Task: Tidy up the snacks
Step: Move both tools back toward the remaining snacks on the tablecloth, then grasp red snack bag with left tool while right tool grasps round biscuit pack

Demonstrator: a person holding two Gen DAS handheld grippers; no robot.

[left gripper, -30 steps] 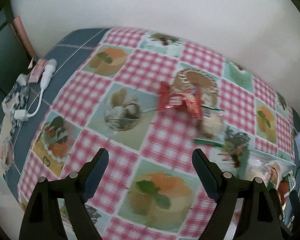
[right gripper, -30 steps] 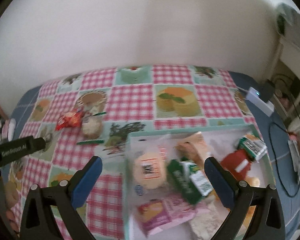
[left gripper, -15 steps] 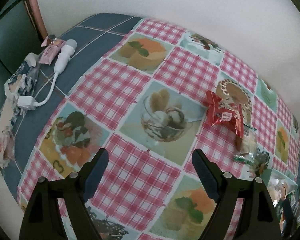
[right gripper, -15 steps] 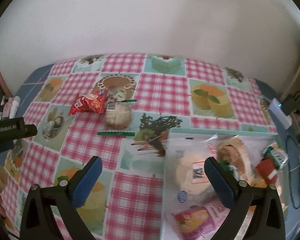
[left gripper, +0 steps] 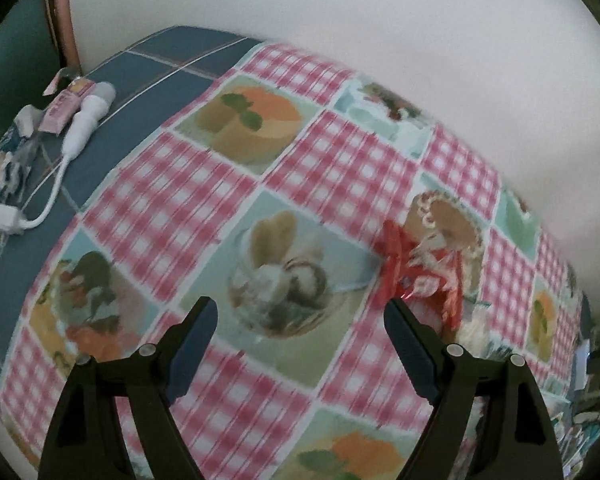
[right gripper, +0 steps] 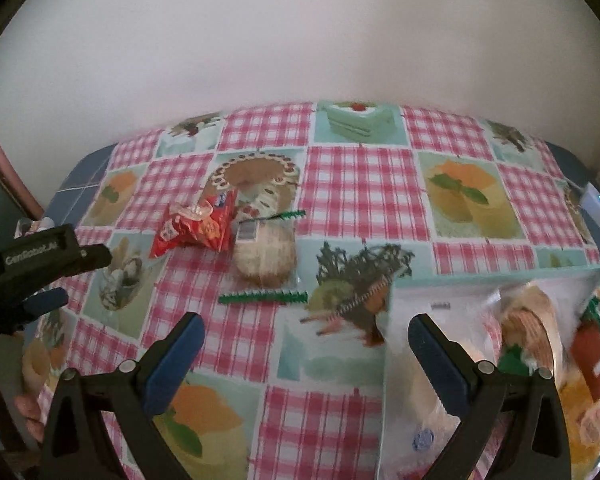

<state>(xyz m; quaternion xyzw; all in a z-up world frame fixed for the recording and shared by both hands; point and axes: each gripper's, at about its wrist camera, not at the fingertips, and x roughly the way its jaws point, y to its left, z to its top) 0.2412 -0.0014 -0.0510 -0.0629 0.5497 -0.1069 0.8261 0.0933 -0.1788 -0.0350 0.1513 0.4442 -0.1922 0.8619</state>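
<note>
Snacks lie in two groups on the counter, which is why my two tools are spread apart. Toward the far left part of the checked cloth sit a red snack packet and a round bun in clear wrap, touching each other; these are the loose ones not yet sorted. Near the right edge a clear tray already holds several wrapped snacks, so I judge that is where the rest belong.

My left tool hangs over the cloth with its jaws wide and nothing between them, tilted down toward the red packet, which shows just beyond its right finger. That suits a reach for that packet.

My right tool also stands open and empty, above the near middle of the cloth, its right finger over the tray's left rim, well placed to steady the tray or take the bun.

Off the cloth, at the counter's far left corner, a white corded device lies out of the way.
</note>
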